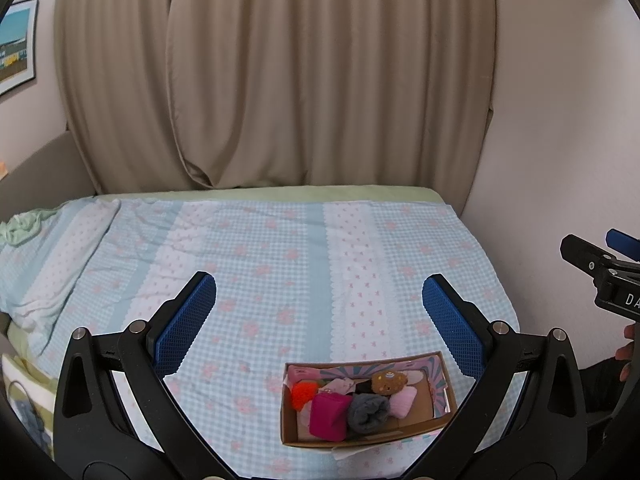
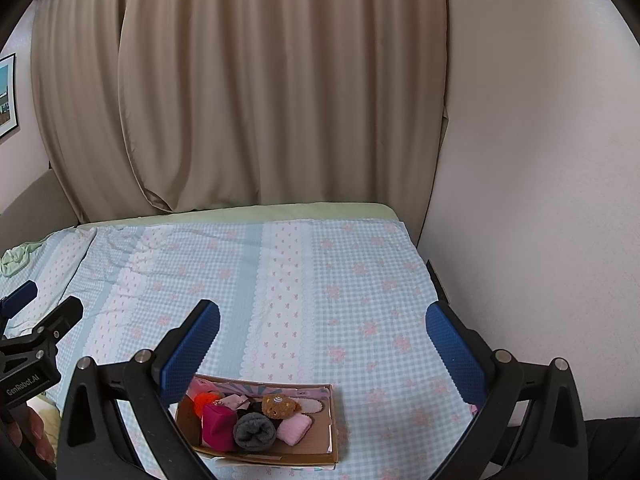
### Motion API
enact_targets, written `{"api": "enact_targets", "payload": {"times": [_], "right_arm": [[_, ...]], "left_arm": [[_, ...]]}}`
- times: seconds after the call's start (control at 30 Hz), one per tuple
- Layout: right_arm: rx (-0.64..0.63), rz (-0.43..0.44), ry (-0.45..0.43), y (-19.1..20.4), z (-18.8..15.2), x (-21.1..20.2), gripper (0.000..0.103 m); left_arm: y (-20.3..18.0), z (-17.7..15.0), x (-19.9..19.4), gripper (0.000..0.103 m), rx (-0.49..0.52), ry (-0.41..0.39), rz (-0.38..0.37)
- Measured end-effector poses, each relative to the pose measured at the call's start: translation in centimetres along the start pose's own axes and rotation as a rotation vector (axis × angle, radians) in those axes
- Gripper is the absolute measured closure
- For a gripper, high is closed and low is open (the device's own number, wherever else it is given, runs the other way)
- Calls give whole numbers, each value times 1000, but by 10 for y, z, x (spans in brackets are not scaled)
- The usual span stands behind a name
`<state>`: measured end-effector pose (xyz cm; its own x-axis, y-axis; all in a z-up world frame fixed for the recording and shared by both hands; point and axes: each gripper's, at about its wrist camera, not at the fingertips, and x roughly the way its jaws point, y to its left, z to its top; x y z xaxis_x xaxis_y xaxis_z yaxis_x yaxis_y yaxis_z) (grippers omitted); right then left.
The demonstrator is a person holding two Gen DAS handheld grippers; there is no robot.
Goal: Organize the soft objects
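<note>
- Left gripper (image 1: 319,312) and right gripper (image 2: 322,340): both spread wide, holding nothing.
- Box (image 1: 416,428) of rolled socks (image 1: 368,412): likely light, squashy; pinch 1 roll mid-bulge.

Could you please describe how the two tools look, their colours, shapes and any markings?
Both tools are alike. The left tool and right tool have black angular frames with silver round pivot bolts. Each finger carries a blue pad with a fine grid texture. White lettering "GenRobot.AI" is printed on the left tool's black body in the right wrist view. No cables show.
</note>
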<state>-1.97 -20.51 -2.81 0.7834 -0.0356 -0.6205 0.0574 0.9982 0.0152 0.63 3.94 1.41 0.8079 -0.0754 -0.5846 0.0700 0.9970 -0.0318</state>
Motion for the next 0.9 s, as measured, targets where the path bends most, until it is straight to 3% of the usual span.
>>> {"api": "enact_targets", "payload": {"times": [0.9], "right_arm": [[-2,7,32,-2,4,15,0]], "left_arm": [[-3,-4,11,0,23,-24,40]]}}
